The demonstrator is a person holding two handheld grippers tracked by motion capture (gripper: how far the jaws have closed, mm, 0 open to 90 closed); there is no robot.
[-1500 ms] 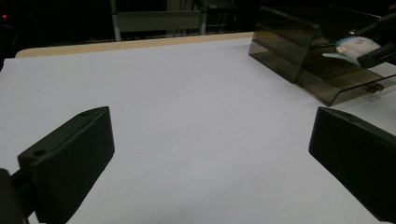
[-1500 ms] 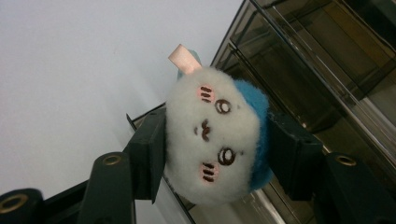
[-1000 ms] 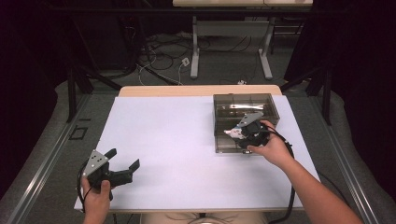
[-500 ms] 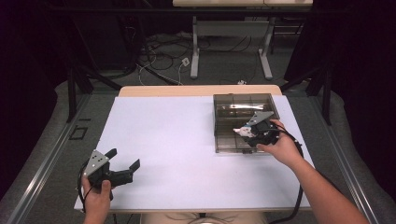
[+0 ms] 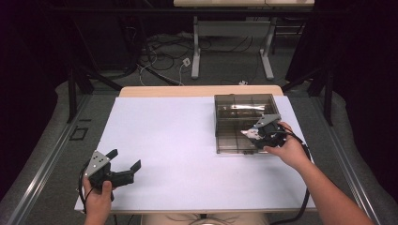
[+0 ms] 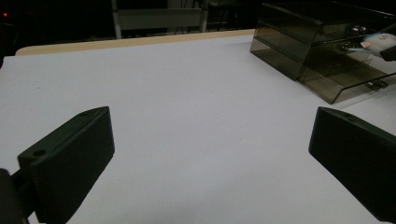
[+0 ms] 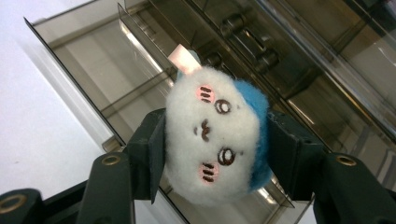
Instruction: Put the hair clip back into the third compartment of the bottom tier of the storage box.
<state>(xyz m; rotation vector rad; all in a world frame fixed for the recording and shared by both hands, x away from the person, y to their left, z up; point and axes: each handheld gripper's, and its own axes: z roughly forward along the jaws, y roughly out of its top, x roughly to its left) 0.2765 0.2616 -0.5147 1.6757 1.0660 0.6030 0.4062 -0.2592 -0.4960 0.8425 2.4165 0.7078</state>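
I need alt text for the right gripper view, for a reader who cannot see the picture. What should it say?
The right gripper holds a small white plush toy with an embroidered face and a blue back between its two black jaws. Behind the toy is a smoky transparent plastic box with dividers, standing on a white table surface.

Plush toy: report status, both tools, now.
Right tool shut on plush toy, above smoked divided box. Left tool open, low over white table. Nothing in the way.
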